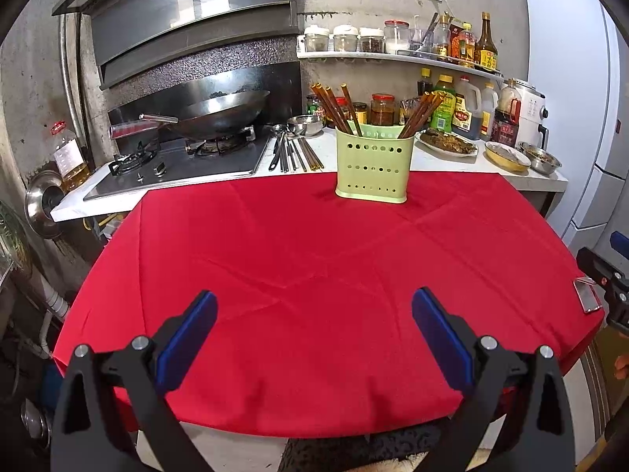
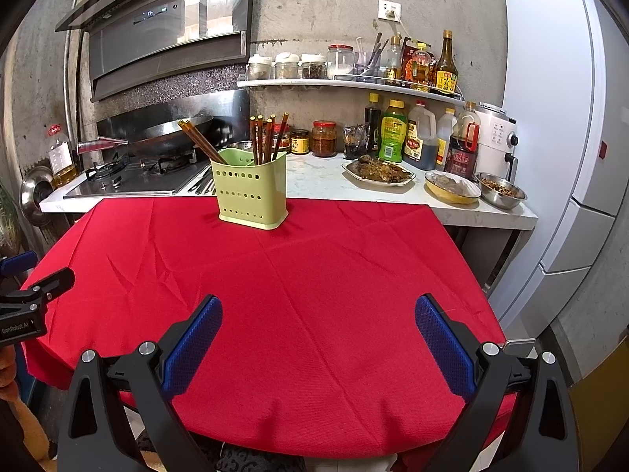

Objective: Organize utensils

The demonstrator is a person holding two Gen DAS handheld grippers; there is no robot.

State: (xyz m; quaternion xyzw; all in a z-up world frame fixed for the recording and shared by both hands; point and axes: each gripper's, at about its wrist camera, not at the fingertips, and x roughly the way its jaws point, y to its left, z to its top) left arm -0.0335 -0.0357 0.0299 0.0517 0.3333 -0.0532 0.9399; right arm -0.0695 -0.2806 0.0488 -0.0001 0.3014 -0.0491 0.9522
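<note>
Loose utensils [image 1: 293, 151] lie flat on the counter's left part, just right of the stove [image 1: 184, 161] (spoons and metal chopsticks, I think, hard to tell). They look thin, stiff, light and slick, so I'd pinch mid-shaft, across the width. The green holder [image 1: 372, 163] stands upright at the far edge of the red tablecloth [image 1: 314, 275], with wooden chopsticks [image 1: 334, 108] already leaning in both sides; probably tippy if bumped. Left gripper [image 1: 314, 316] and right gripper [image 2: 318, 320] both hover wide open and hold nothing.

Chopsticks' [image 1: 340, 108] lower ends hidden inside green holder [image 1: 373, 165], bottle labels [image 2: 393, 133] too small to read
</note>
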